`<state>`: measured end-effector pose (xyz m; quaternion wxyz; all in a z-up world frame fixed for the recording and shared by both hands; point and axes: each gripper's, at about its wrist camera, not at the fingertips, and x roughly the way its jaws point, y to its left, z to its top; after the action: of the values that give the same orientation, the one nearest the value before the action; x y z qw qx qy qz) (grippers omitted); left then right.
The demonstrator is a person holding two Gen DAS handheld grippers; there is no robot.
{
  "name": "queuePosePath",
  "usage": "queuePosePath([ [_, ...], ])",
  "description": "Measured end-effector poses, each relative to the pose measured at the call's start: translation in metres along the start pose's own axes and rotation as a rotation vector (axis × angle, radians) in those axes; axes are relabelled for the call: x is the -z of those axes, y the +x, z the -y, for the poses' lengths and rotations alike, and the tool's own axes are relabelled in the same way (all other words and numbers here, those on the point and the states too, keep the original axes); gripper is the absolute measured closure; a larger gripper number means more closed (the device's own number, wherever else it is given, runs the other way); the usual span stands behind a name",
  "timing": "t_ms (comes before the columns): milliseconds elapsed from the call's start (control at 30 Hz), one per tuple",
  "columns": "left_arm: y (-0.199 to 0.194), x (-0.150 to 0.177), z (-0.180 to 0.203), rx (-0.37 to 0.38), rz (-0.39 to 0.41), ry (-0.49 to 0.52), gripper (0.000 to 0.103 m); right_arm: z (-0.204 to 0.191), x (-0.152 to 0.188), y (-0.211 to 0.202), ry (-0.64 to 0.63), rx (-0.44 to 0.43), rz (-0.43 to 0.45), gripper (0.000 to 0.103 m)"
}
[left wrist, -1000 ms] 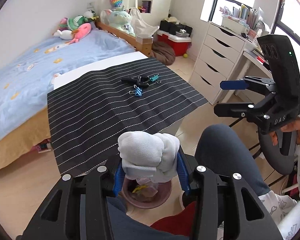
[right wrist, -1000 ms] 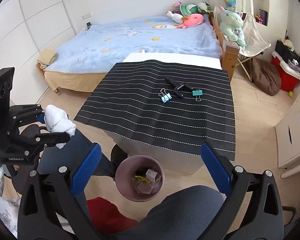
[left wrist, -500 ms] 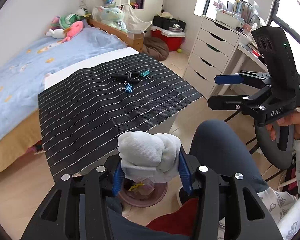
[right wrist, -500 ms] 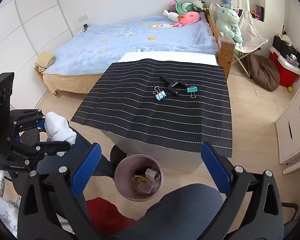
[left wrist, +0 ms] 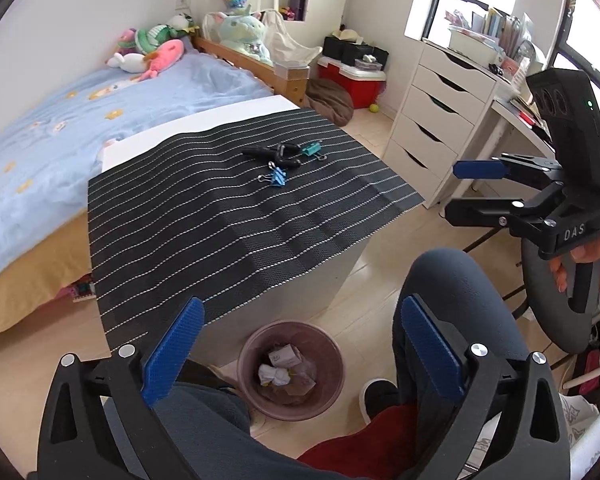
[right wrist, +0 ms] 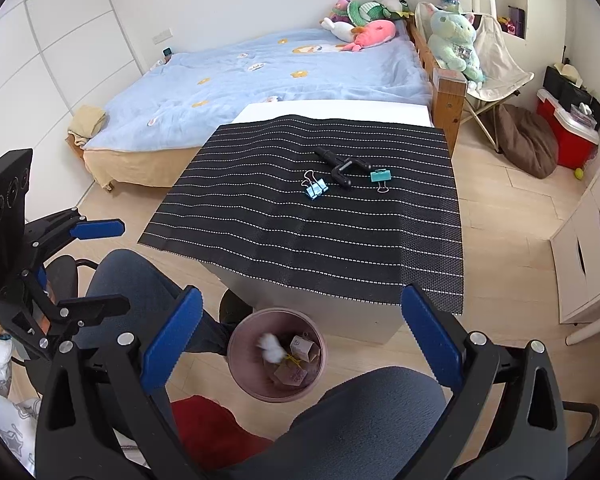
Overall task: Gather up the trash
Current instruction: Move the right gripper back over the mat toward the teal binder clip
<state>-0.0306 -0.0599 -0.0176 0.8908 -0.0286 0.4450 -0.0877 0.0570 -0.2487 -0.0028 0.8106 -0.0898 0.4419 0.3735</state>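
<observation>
A pink waste bin (left wrist: 247, 364) stands on the floor in front of the table, between the person's legs; it also shows in the right wrist view (right wrist: 236, 368). A crumpled white tissue wad (left wrist: 274, 375) lies inside it among other paper scraps; in the right wrist view the wad (right wrist: 270, 346) looks blurred. My left gripper (left wrist: 300, 350) is open and empty above the bin; it also shows at the left of the right wrist view (right wrist: 96, 268). My right gripper (right wrist: 296, 340) is open and empty; it shows at the right of the left wrist view (left wrist: 472, 190).
A low table with a black striped mat (left wrist: 236, 216) carries two binder clips (left wrist: 277, 177) (left wrist: 313, 149) and a black tool (left wrist: 278, 153). A bed (left wrist: 40, 128) is behind it, white drawers (left wrist: 440, 120) at right. A red slipper (left wrist: 364, 444) lies by the bin.
My left gripper has opened and let go of the white tissue wad, which has dropped into the pink bin. The right gripper has stayed open.
</observation>
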Motion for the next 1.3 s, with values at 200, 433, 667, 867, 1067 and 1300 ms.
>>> queuePosePath([
  [200,-0.001,0.000,-0.008,-0.031,0.012,-0.029,0.008,-0.001,0.000,0.003,-0.003,-0.003,-0.009,0.005],
  [433,-0.003,0.000,-0.016,-0.040,0.035,-0.064,0.008,-0.001,-0.002,0.009,-0.002,-0.003,-0.017,0.005],
  [667,-0.001,-0.005,-0.021,-0.037,0.051,-0.090,0.008,0.008,-0.012,0.014,-0.007,0.013,-0.015,0.005],
  [867,0.001,-0.010,-0.024,-0.035,0.062,-0.095,0.008,0.020,-0.036,0.021,-0.014,0.033,-0.004,0.005],
  [1067,0.004,-0.012,-0.026,-0.027,0.061,-0.100,0.008,0.035,-0.066,0.039,-0.028,0.080,-0.011,0.005],
  [1300,0.005,-0.012,-0.030,-0.024,0.057,-0.112,0.008,0.054,-0.096,0.076,-0.054,0.165,-0.055,0.005],
])
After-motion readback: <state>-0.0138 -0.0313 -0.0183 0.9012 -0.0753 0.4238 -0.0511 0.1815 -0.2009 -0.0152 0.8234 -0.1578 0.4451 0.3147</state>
